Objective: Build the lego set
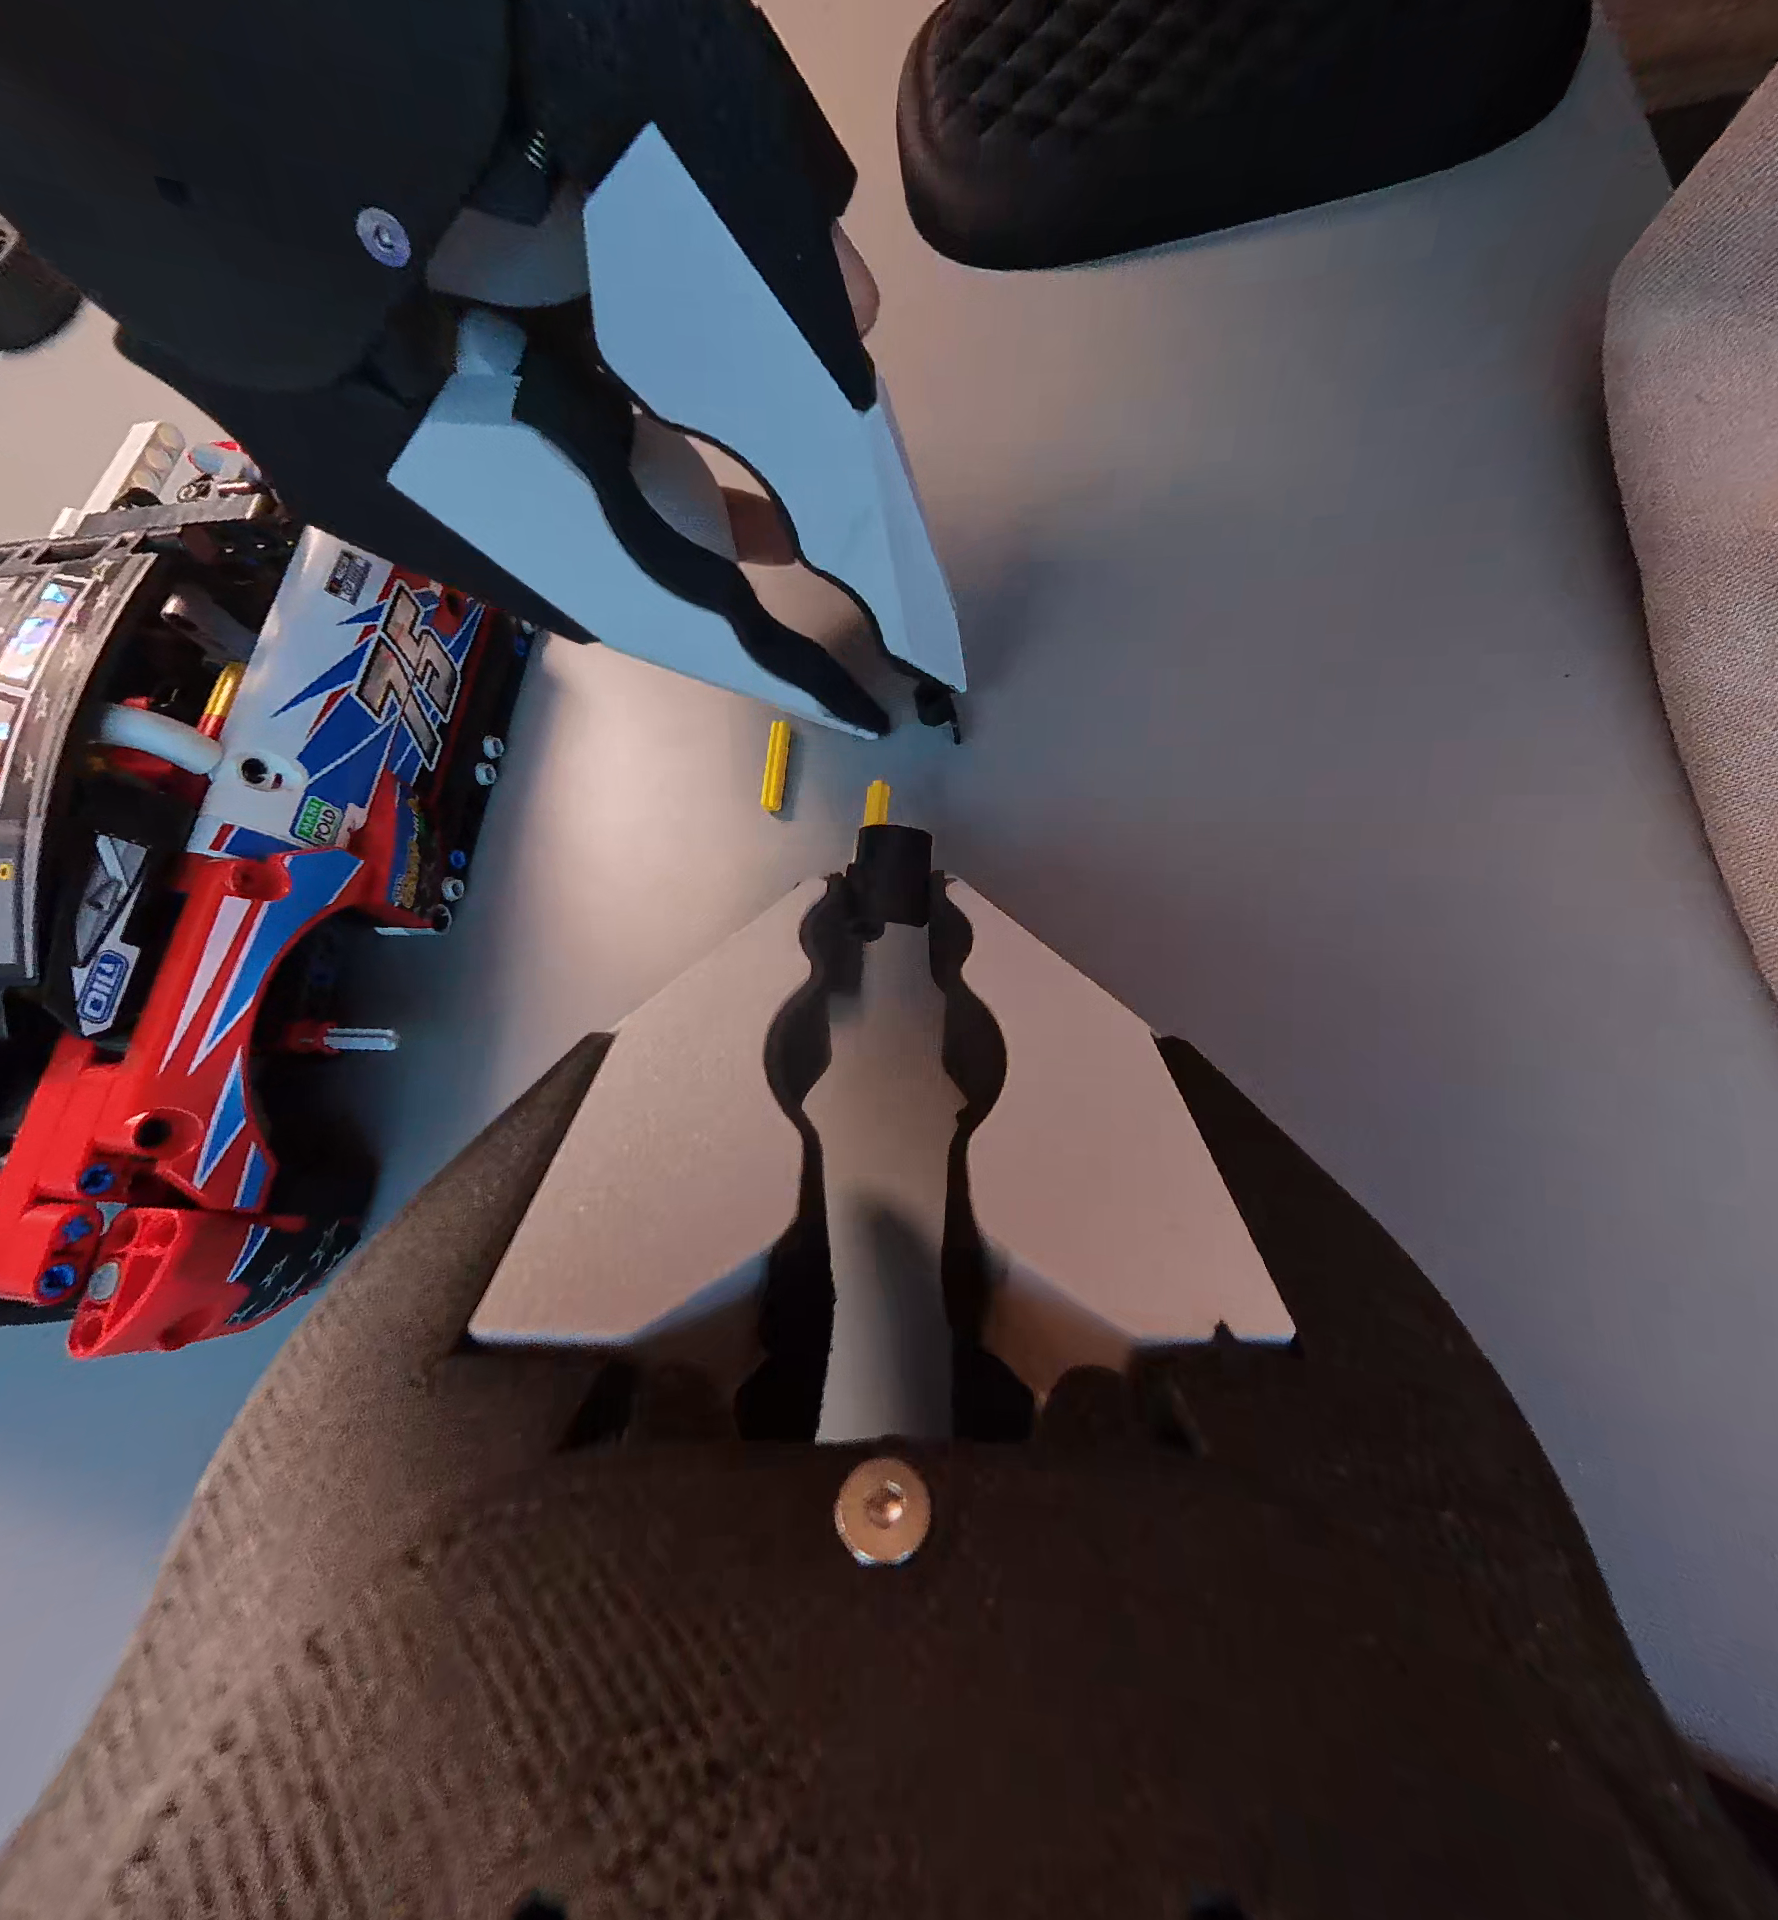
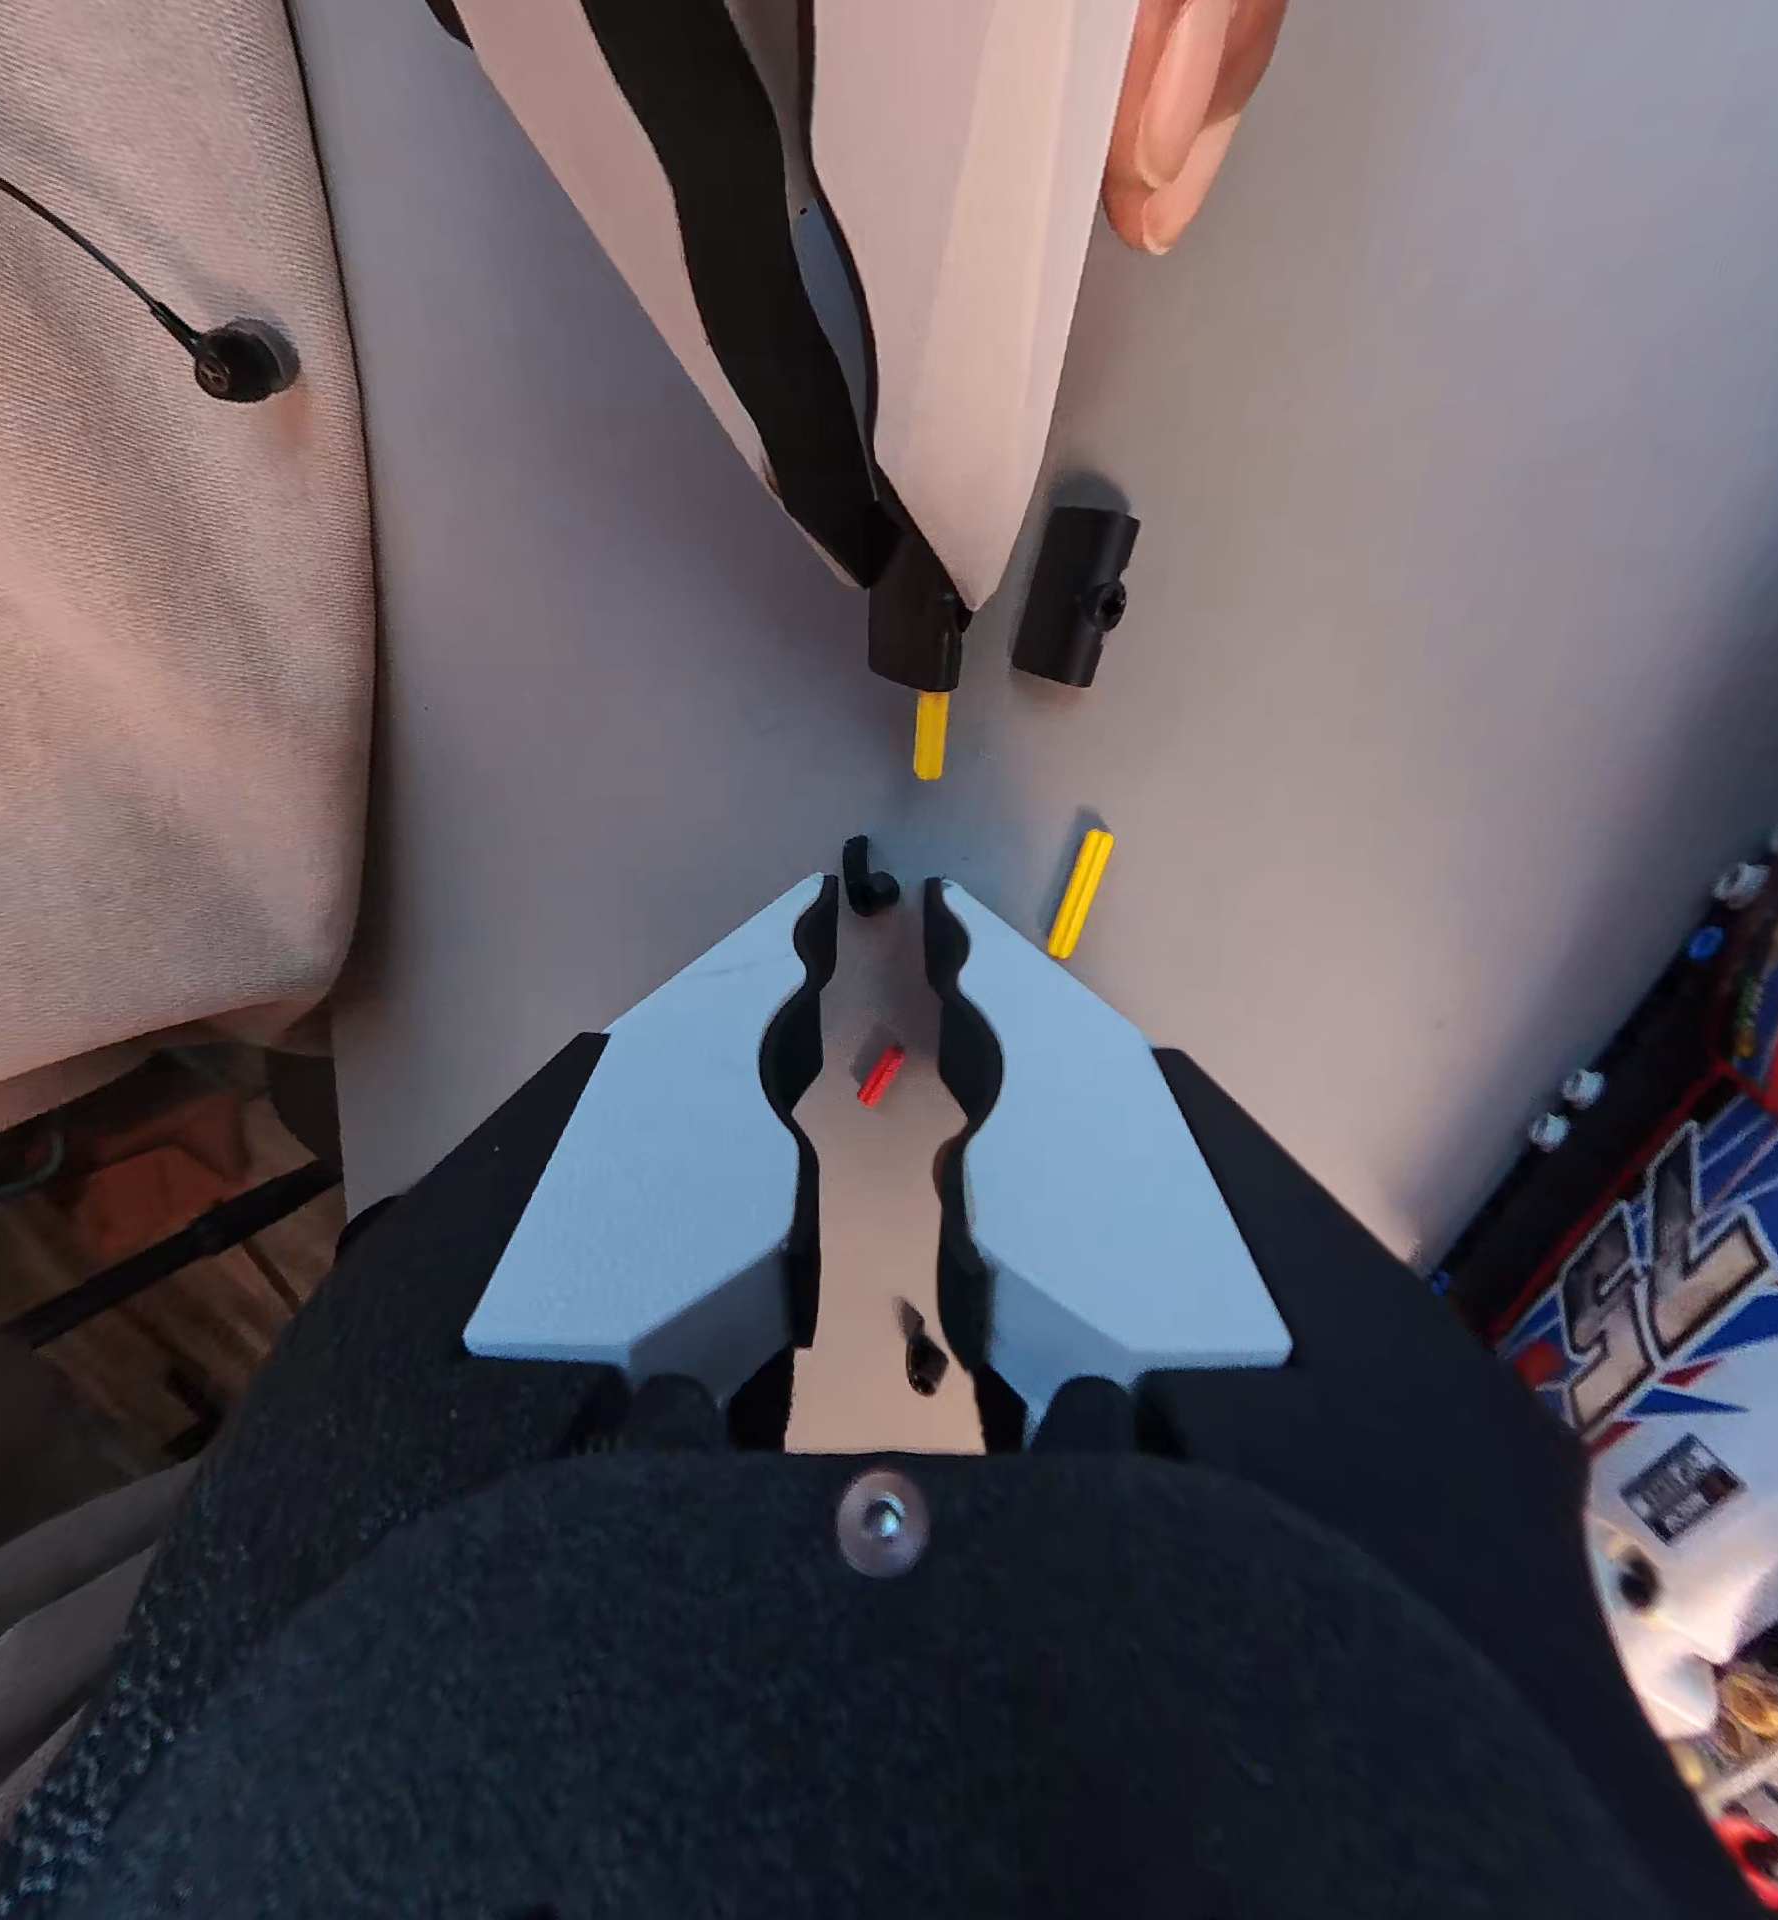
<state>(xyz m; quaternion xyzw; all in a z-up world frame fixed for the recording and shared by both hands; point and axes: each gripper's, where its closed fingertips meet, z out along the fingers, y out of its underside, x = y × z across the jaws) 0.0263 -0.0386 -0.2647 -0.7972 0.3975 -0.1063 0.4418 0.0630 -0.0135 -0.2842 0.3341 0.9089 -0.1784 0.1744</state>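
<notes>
Small hard plastic throughout: light, stiff, smooth enough to slip or flick away under a skewed pinch, unlikely to break. Best taken across flat or ribbed flanks, squarely between the tips, leaving the mating end free.

Left tool (image 1: pixel 887 883): nearly closed, clamped at the very tips on a black connector (image 1: pixel 890 868), held just above the table (image 1: pixel 1280 727). Yellow axle (image 1: pixel 877 798) seated in that connector and sticking out forward, pointing toward the right tool. Grip on the connector's body only, none on the axle, so any push along the axle probably needs a firm squeeze to stop the piece sliding back.

Right tool (image 2: pixel 880 883): narrowly open, tips low over the table, facing the left tool nose to nose but apart from it. Tiny black pin (image 2: pixel 867 881) right at the tips, against one finger, with a sliver of gap on the other side; seemingly not pinched. Awkward to seize, being so small: close slowly, centred.

Loose on the table: second yellow axle (image 2: pixel 1079 894) just beside the right tool's tip, black block (image 2: pixel 1072 597) just beside the left tool's tip, red pin (image 2: pixel 880 1075) and another black pin (image 2: pixel 921 1351) below the right tool's open jaws. Part-built car (image 1: pixel 241 883) off to one side, well apart from both tools.
</notes>
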